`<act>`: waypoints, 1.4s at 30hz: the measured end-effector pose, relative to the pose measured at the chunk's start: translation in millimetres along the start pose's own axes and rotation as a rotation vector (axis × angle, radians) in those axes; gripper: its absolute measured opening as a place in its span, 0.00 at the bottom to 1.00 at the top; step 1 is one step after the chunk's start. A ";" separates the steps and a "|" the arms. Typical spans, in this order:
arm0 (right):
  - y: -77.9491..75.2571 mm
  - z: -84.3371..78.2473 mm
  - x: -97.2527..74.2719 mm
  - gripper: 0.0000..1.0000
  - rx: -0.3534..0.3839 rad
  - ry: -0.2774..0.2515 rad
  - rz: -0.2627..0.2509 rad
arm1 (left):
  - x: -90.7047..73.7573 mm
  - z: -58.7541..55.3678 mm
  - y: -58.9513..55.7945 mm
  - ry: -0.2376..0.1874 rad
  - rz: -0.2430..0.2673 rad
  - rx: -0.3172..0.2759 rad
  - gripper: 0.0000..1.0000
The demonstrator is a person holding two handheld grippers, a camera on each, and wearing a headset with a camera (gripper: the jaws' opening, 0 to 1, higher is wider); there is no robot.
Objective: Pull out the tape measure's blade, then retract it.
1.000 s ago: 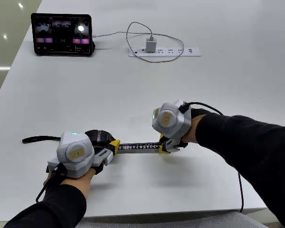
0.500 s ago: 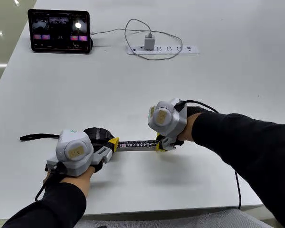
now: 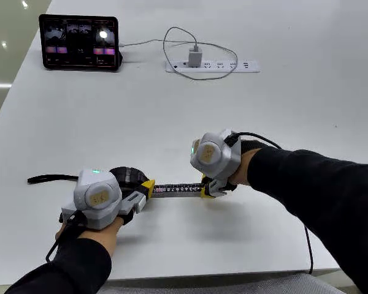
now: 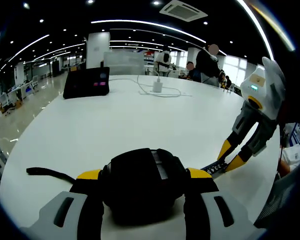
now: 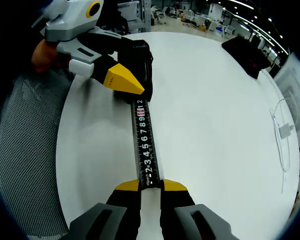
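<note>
Firmly, left fingers (image 4: 88,174) clamp tape measure (image 4: 142,182); right fingers (image 5: 127,186) pinch blade (image 5: 144,145), hiding its tip.

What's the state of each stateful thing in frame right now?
tape measure case: resting on the table, clamped from both sides.
blade: pulled out a short way, not retracted.
left gripper: shut on the tape measure case.
right gripper: shut on the blade's end.
wrist strap: slack on the table.
tablet: screen on.
charger: plugged into the power strip.
</note>
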State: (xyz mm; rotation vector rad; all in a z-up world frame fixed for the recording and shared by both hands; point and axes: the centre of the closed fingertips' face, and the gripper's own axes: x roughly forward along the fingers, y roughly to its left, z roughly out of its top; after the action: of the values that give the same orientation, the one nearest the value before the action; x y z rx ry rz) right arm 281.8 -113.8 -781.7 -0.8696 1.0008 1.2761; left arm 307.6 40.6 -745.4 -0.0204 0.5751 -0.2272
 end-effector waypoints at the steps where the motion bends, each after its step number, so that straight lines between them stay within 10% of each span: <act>1: -0.2 0.3 0.2 0.10 0.000 0.000 -0.001 | 0.1 -0.1 -0.1 0.002 0.000 0.000 0.61; 42: -0.8 15.3 6.0 0.10 -0.005 0.015 0.011 | -0.3 0.7 0.6 0.006 -0.004 -0.009 0.61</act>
State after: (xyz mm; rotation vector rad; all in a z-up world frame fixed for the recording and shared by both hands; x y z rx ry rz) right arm 284.4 -97.5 -782.2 -0.8801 1.0162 1.2832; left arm 307.9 41.2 -744.7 -0.0301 0.5820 -0.2287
